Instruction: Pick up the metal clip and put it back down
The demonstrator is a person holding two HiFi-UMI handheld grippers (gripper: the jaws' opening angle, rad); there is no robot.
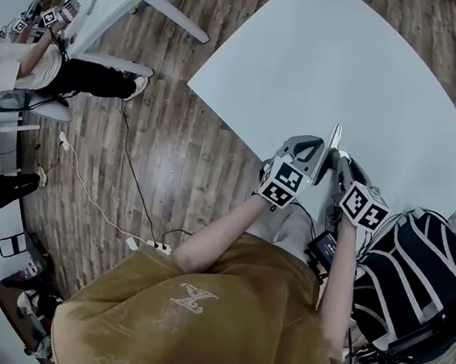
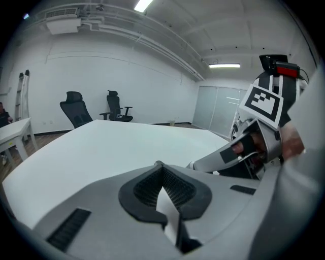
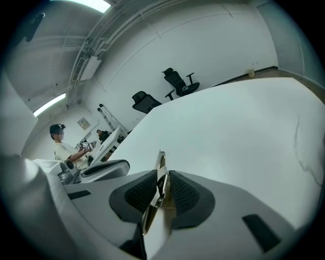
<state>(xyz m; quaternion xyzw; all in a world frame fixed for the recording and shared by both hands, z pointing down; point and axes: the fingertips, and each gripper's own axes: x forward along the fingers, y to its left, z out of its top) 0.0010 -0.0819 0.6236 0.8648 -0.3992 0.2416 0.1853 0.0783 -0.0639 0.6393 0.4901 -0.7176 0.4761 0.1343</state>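
Right gripper is clenched on the metal clip above the bench, left gripper clenched empty: pick-up looks done, so next it needs lowering and releasing.

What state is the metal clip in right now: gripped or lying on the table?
Gripped: the right gripper has its jaws shut on the metal clip, its tip sticking out over the white table.

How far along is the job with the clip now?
Done: the pick-up. The right gripper is shut on the clip, which seems raised above the table.
In hand: it holds the clip over the table's near edge. The left gripper is shut with nothing in it.
Left: lower the clip to the table and let go.
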